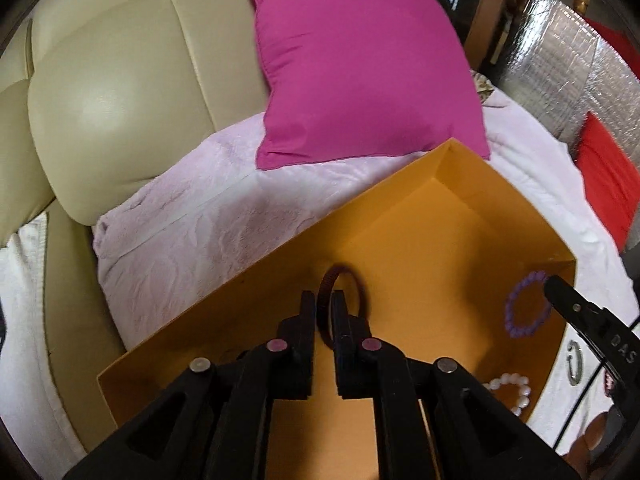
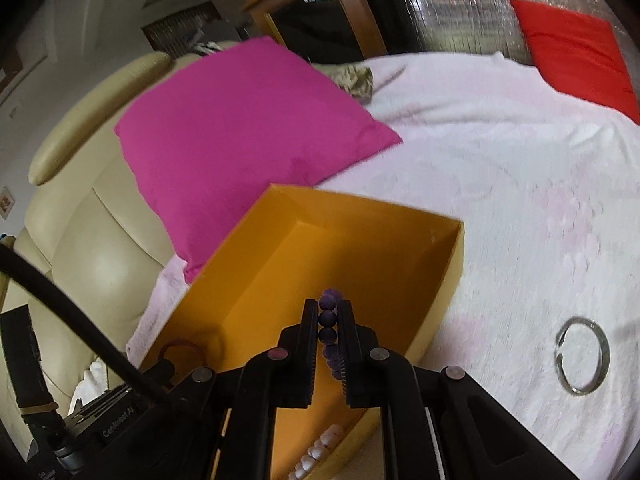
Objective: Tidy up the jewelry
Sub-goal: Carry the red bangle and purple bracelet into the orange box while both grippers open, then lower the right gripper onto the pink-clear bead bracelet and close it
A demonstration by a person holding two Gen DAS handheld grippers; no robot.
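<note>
Hovering inside orange box (image 1: 448,184) walls: left claw (image 1: 324,300) clamping dark bangle (image 1: 340,276), right claw (image 2: 329,308) pinching purple bead bracelet (image 2: 329,322).

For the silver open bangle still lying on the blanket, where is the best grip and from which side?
Pinch the thin band of the silver bangle across its wall, away from the gap on its left, coming from above: it lies flat on the pink blanket, so probably only a top approach straddles the rim.
</note>
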